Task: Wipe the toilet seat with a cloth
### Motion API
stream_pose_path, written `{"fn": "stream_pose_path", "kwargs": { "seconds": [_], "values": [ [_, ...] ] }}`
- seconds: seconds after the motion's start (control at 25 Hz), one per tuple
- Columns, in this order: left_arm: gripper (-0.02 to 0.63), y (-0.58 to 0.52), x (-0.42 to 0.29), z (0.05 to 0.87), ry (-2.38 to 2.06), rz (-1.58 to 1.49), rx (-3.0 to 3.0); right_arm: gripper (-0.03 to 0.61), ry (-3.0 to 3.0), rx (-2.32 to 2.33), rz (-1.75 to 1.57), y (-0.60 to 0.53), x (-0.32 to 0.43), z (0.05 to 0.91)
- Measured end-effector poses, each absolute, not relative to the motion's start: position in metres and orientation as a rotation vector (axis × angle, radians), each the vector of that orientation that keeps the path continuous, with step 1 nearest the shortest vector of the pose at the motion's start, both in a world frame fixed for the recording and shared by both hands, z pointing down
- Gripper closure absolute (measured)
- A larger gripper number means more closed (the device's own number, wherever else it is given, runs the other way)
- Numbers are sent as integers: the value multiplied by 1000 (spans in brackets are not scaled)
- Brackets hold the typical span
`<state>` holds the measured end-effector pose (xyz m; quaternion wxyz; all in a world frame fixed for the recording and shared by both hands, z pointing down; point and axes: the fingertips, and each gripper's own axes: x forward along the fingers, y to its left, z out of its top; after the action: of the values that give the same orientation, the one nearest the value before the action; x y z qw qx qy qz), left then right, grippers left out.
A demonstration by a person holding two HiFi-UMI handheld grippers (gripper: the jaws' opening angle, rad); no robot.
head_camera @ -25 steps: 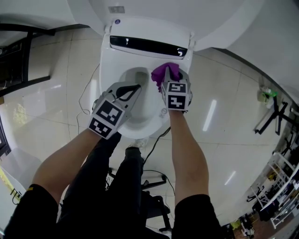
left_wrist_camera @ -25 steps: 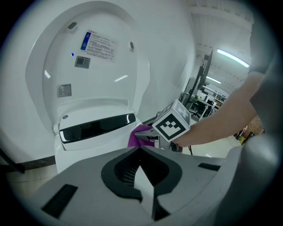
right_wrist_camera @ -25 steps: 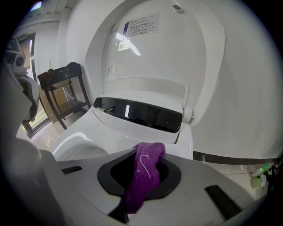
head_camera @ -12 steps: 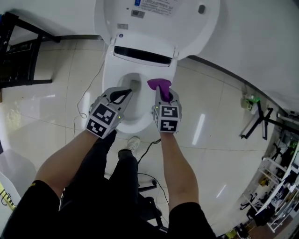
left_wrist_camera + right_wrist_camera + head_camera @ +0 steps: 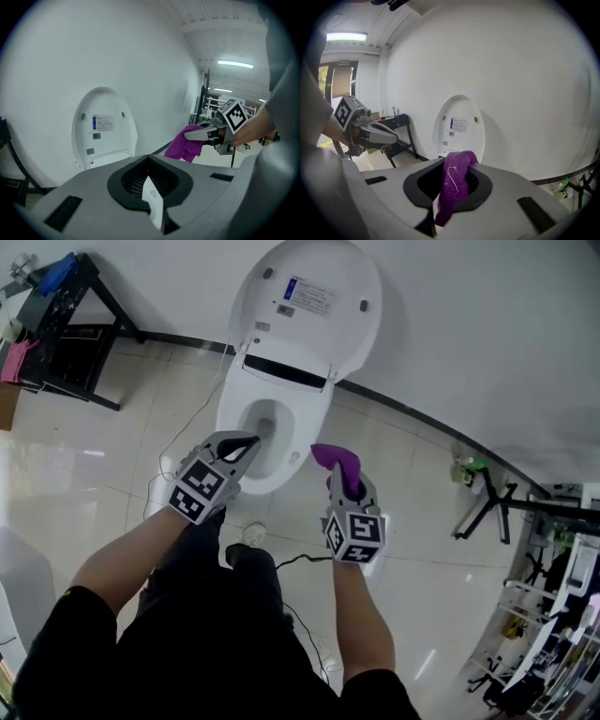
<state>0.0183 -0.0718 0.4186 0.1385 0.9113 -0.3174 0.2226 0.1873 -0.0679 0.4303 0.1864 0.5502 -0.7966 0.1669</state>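
Note:
The white toilet (image 5: 236, 418) stands at the upper middle of the head view, its lid (image 5: 314, 301) raised against the wall and its seat ring down. My right gripper (image 5: 343, 482) is shut on a purple cloth (image 5: 336, 460), held in the air over the floor tiles to the right of the bowl, clear of the seat. The cloth (image 5: 454, 183) bulges out of the jaws in the right gripper view. My left gripper (image 5: 246, 441) hovers above the bowl's front left, shut, holding nothing that I can make out. From the left gripper (image 5: 150, 159), the lid (image 5: 105, 126) and the cloth (image 5: 185, 145) show ahead.
A black rack (image 5: 66, 343) stands at the back left by the wall. A cable (image 5: 291, 563) runs over the tiles near the person's shoe (image 5: 253, 533). At the right are a green bottle (image 5: 469, 468), a black stand (image 5: 497, 507) and shelving (image 5: 562, 615).
Both grippers have drawn back from the toilet. The right gripper has carried the cloth off the seat's right rim out over the floor. The head view has pulled back, showing the whole lid.

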Motion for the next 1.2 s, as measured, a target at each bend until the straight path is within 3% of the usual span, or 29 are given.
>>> {"fn": "stream_pose_path", "kwargs": {
  "seconds": [0.48,1.2],
  "values": [
    [632,35,24,307,-829,536,2803,538,-2366,1578,397,57,161,310],
    [632,37,-58,245,-766,444,2928,541,-2457,1672,323,58,51,243]
  ]
}}
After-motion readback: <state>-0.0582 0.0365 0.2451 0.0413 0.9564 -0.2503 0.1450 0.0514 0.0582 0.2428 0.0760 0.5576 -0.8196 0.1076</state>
